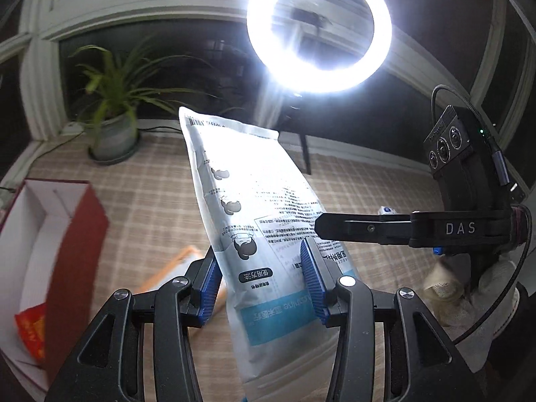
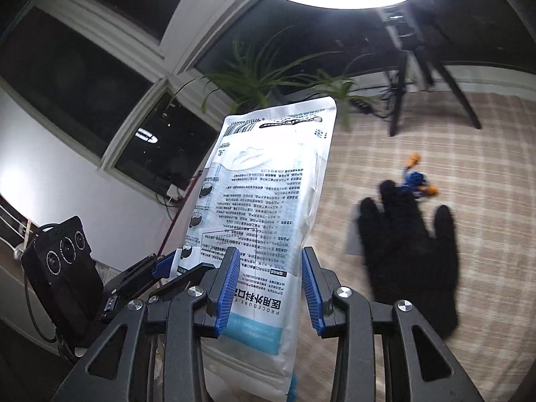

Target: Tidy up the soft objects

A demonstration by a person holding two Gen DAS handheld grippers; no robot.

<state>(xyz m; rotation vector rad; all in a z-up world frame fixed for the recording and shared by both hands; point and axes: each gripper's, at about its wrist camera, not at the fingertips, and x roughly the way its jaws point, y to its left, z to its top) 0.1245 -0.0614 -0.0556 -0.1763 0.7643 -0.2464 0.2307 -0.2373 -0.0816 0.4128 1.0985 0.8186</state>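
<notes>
Between the blue ribbed pads of the left gripper (image 1: 263,288), a white and teal mask packet (image 1: 258,207) stands upright, pinched near its lower half so that its printed top edge rises toward the lit ring light (image 1: 320,30). From the right, the right gripper (image 1: 321,226) reaches in level, its dark finger laid against the packet's right edge; a white-gloved hand (image 1: 469,284) carries it.

In the right wrist view the same mask packet (image 2: 264,201) sits between the right gripper (image 2: 271,284) pads, jaws narrowed around its lower part, with the left gripper (image 2: 167,268) meeting the packet's lower left edge.

Below and behind the packet, a checked cloth (image 1: 150,207) covers the surface. On it lie a black glove (image 2: 408,251), palm flat, and just beyond its fingertips a small blue and orange toy (image 2: 417,177). At left an open red box (image 1: 73,234) holds a red packet (image 1: 31,331), and an orange-edged flat pack (image 1: 174,271) lies blurred beside it. Farther back, a potted plant (image 1: 114,127) stands by the dark windows.
</notes>
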